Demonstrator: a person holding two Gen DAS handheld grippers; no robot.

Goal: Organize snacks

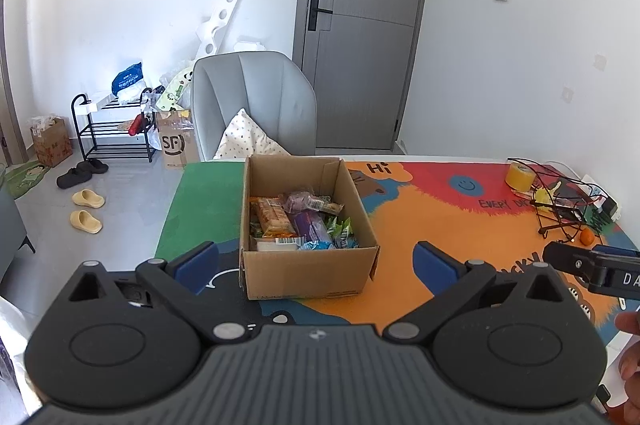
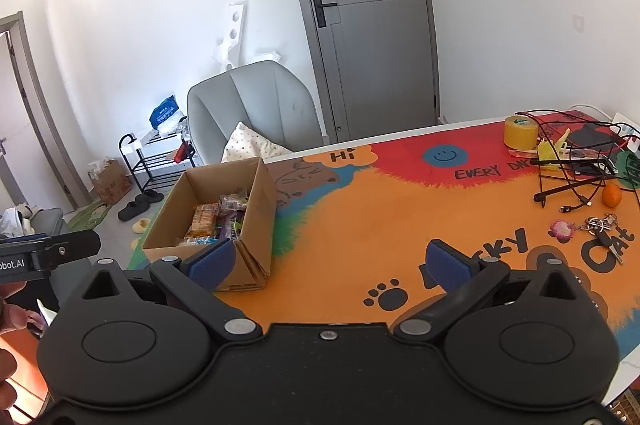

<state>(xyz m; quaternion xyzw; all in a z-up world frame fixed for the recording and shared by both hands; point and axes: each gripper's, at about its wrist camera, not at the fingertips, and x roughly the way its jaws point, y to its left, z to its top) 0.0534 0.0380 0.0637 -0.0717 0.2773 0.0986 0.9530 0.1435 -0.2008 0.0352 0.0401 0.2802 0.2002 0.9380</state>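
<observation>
Your left tongs (image 1: pixel 316 267) and right tongs (image 2: pixel 330 265) both gape wide and hold nothing, hovering above the table (image 2: pixel 360 225). The snacks (image 1: pixel 298 223) lie packed in the open cardboard box (image 1: pixel 308 273), which stands on the table just ahead of your left tongs.

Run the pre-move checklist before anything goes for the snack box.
1. Left hand-held gripper open, holding nothing: ok.
2. Right hand-held gripper open, holding nothing: ok.
3. Box upright, top open: ok.
4. Snacks all inside the box, none loose on the mat: ok.
5. Room left in the box: cannot tell.
6. Cables and keys well apart from the box: ok.
</observation>
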